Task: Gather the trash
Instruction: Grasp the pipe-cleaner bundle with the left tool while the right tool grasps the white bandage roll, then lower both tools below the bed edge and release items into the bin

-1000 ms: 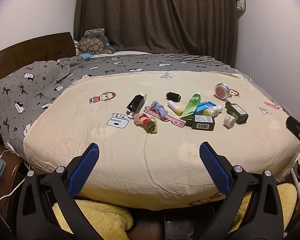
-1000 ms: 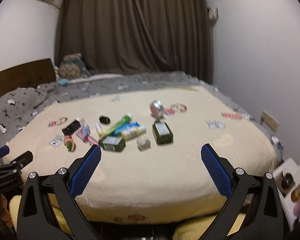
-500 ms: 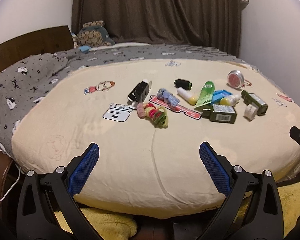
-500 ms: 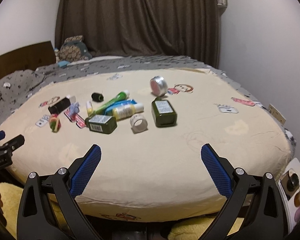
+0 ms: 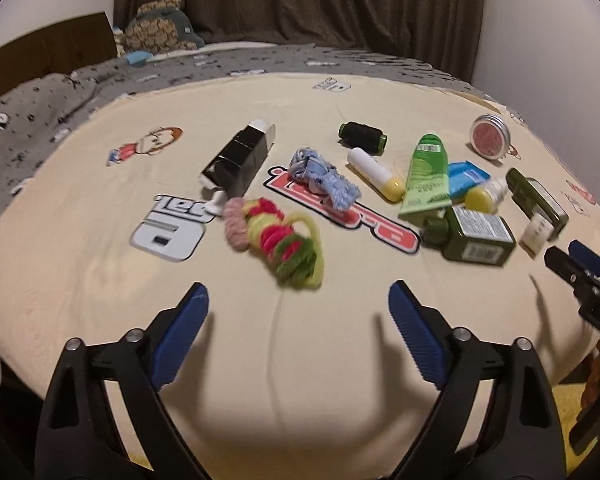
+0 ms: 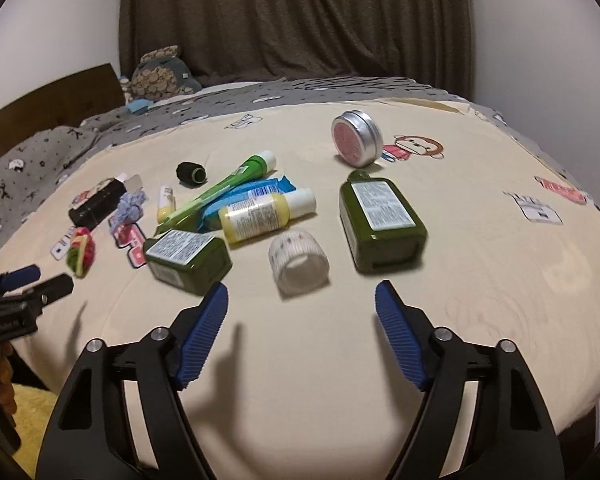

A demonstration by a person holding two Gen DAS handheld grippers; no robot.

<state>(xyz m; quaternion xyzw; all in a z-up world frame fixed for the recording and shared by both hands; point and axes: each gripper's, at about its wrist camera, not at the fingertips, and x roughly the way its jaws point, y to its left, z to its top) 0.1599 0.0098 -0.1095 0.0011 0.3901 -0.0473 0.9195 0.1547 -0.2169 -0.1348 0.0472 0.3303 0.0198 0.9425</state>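
Observation:
Small items lie scattered on a cream bed sheet. My left gripper is open and empty, just short of a bunch of pink, yellow and green hair ties. Beyond lie a black box, a blue scrunchie and a green tube. My right gripper is open and empty, just short of a white tape roll. Beside the roll lie two dark green bottles, a yellow bottle and a round tin.
A grey patterned duvet covers the bed's far left, with a plush toy by the wooden headboard. Brown curtains hang behind. A yellow towel lies below the bed's near edge. The right gripper shows at the left view's right edge.
Both grippers have moved forward over the bed and closer to the items. The jaws stay open. No item has moved.

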